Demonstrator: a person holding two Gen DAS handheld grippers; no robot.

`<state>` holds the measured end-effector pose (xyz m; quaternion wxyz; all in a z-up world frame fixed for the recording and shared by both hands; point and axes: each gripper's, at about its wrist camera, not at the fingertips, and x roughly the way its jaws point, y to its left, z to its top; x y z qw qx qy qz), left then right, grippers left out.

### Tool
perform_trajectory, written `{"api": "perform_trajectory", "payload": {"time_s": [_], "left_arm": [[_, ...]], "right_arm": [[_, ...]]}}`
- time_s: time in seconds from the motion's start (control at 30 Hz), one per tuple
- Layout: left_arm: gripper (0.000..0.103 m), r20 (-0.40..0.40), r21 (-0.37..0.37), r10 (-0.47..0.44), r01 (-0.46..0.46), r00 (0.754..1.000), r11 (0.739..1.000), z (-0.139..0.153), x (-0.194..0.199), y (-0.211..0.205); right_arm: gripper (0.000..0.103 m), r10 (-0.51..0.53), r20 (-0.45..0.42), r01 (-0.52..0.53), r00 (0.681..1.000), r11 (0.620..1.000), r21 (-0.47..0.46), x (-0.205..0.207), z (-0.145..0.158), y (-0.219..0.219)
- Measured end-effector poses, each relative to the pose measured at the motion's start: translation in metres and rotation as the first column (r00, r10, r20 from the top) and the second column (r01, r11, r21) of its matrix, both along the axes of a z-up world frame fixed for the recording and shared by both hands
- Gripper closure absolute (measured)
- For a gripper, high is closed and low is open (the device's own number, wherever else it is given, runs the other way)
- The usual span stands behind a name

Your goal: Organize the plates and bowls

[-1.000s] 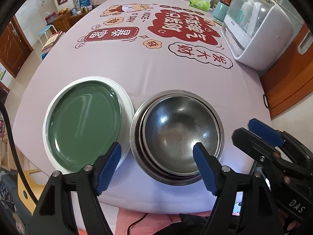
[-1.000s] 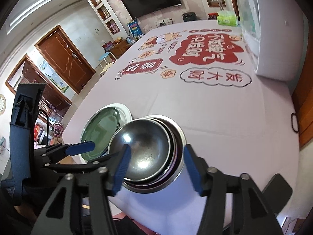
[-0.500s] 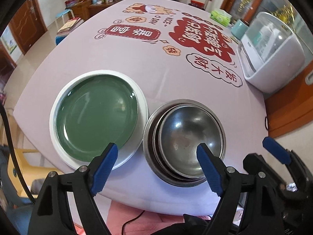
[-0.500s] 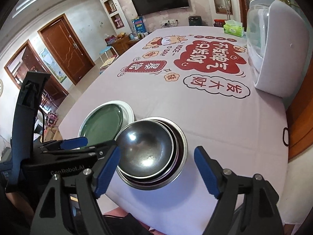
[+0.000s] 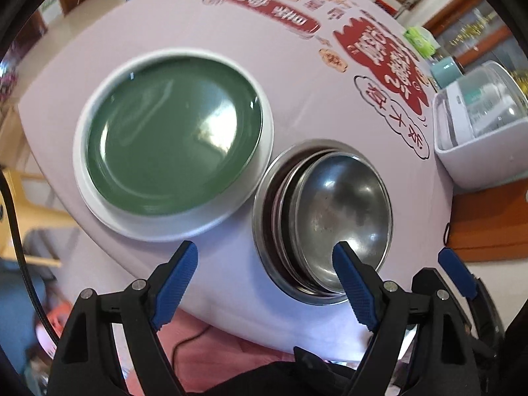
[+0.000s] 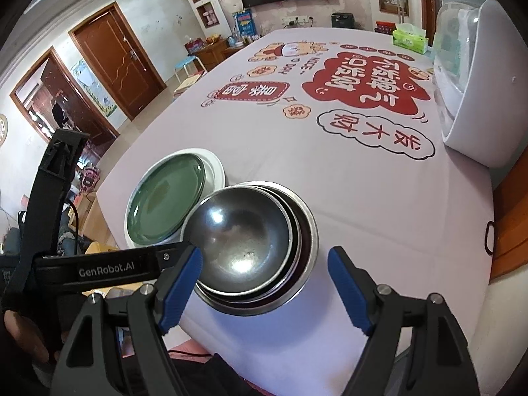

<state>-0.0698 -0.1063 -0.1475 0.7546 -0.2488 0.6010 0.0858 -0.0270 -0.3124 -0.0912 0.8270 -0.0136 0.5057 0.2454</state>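
A green plate (image 5: 171,135) lies on a larger white plate (image 5: 184,227) near the table's front edge. It also shows in the right wrist view (image 6: 165,198). Beside it to the right sits a nested stack of steel bowls (image 5: 336,214), also in the right wrist view (image 6: 244,231). My left gripper (image 5: 267,280) is open and empty, above the front edge between the plates and the bowls. My right gripper (image 6: 264,283) is open and empty, just in front of the bowls. The right gripper's tips (image 5: 458,274) show in the left wrist view.
The table (image 6: 363,198) has a pale cloth with red printed characters. A white dish cabinet (image 6: 475,82) stands at the right edge, with a green tissue box (image 6: 409,38) behind it. The left gripper's body (image 6: 56,231) is at the left of the right wrist view.
The left gripper has tilted and moved closer, so the plates and bowls look larger. The right gripper has pulled back slightly from the bowls. Both stay open.
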Motion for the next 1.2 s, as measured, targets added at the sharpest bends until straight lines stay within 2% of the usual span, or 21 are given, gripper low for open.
{"api": "perform_trajectory", "payload": {"time_s": [0.37, 0.6, 0.8, 0.9, 1.1, 1.2], "left_arm": [[0.020, -0.097, -0.106, 0.057, -0.067, 0.994, 0.992, -0.031, 0.015, -0.010], [0.020, -0.166, -0.168, 0.081, -0.110, 0.983, 0.980, -0.047, 0.024, -0.015], [0.020, -0.208, -0.205, 0.101, -0.144, 0.973, 0.968, -0.057, 0.033, -0.015], [0.022, -0.223, -0.216, 0.099, -0.148, 0.970, 0.965, -0.061, 0.039, -0.018], [0.032, -0.267, -0.228, 0.100, -0.163, 0.959, 0.960, -0.073, 0.048, -0.018], [0.036, -0.287, -0.224, 0.095, -0.164, 0.953, 0.961, -0.077, 0.051, -0.019]], "right_arm": [[0.024, 0.027, -0.090, -0.028, 0.996, 1.000, -0.006, 0.022, -0.023, -0.007], [0.024, 0.035, -0.149, -0.032, 0.988, 0.999, 0.026, 0.036, -0.036, -0.015], [0.024, 0.088, -0.211, -0.075, 0.973, 0.995, 0.072, 0.047, -0.047, -0.012], [0.029, 0.110, -0.235, -0.092, 0.966, 0.992, 0.087, 0.053, -0.053, -0.009], [0.041, 0.132, -0.289, -0.107, 0.948, 0.989, 0.101, 0.060, -0.065, -0.005], [0.050, 0.122, -0.307, -0.095, 0.944, 0.990, 0.102, 0.064, -0.069, -0.006]]}}
